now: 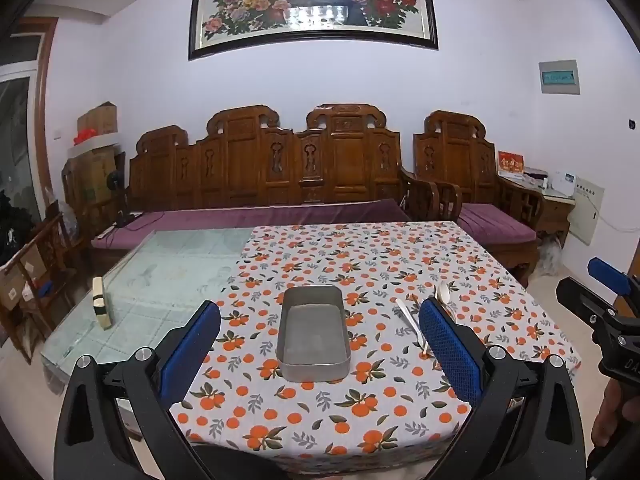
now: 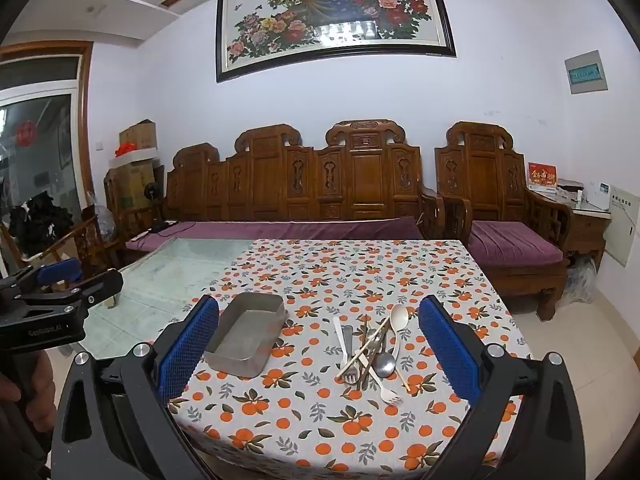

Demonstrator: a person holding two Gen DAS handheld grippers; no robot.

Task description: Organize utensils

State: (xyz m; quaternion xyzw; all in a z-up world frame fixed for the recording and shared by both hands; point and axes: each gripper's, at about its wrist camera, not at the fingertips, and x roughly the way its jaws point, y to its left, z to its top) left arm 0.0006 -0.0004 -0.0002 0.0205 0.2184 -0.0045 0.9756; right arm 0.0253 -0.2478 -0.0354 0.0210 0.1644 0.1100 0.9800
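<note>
The utensil heap (image 2: 370, 350) lies on the orange-print tablecloth (image 2: 320, 420), right of centre in my right wrist view: a cream spoon (image 2: 399, 316) at the heap's 12 o'clock, a steel spoon (image 2: 385, 363) near its middle, a steel fork (image 2: 349, 354) at 9 o'clock, a white plastic fork (image 2: 386, 390) at 5 o'clock, and chopsticks (image 2: 366, 346) crossing the pile. The pieces overlap and touch; I cannot separate the darker items beneath. At the heap's 9 o'clock, apart from it, stands an empty metal tin (image 2: 246, 334); my left wrist view places it dead centre (image 1: 314, 334).

My right gripper (image 2: 318, 344) hangs above the table (image 2: 168, 280) with its fingers fully spread and nothing between them. My left gripper (image 1: 320, 348) likewise stands wide open and empty, framing the tin. Bare glass tabletop extends toward 10 o'clock; a carved wooden sofa (image 2: 320, 184) with purple cushions fills 12 o'clock.
</note>
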